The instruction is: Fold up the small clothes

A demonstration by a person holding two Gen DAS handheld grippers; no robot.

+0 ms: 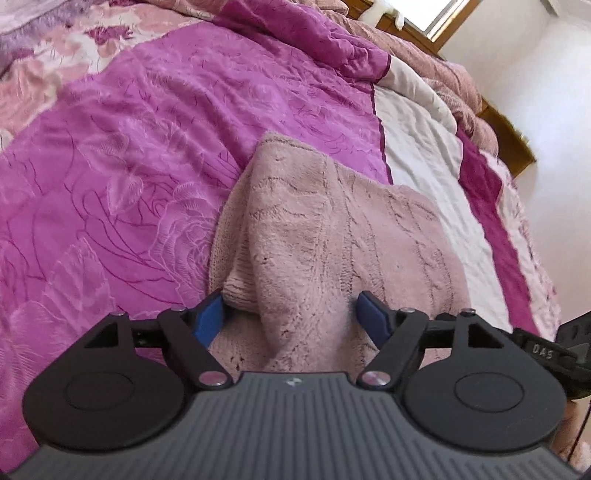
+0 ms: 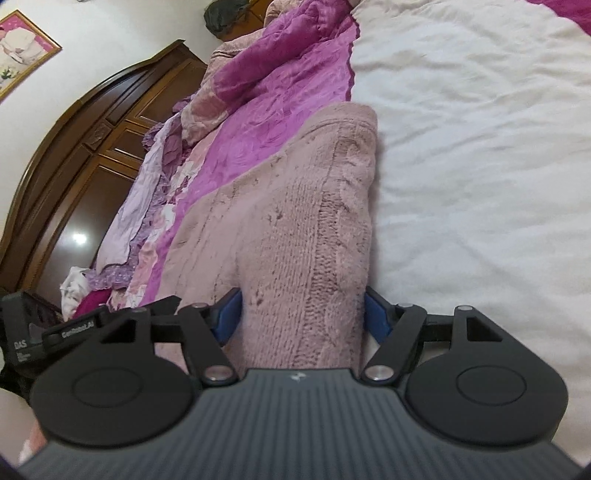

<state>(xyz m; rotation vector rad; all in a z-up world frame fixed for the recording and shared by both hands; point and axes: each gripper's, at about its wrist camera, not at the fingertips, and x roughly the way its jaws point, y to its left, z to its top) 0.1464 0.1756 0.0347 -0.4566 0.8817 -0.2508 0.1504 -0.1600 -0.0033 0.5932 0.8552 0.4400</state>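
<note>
Knit: your dusty-pink sweater [image 1: 325,236] is a fuzzy cable knit, folded, with ribbed columns running away from the camera.
Place: it lies at lower centre of both frames, on the magenta rose-patterned quilt [image 1: 129,166] and partly on the white sheet [image 2: 480,147].
Writing: "DAS" reads in white on the black device at the right edge of the left wrist view; on the device at the left edge of the right wrist view you get "DAS" plus a longer word too blurred to read.
Left gripper [image 1: 291,314]: your jaws stand spread, a raised fold of the sweater between the blue pads [image 1: 210,317], not pinched.
Right gripper [image 2: 301,314]: jaws spread as well, straddling a thick ridge of knit; whether the pads touch it you cannot tell.
Left view only: a window [image 1: 448,18] at upper right.
Right view only: a dark wooden headboard [image 2: 74,166] and a framed picture [image 2: 22,48] at upper left.
</note>
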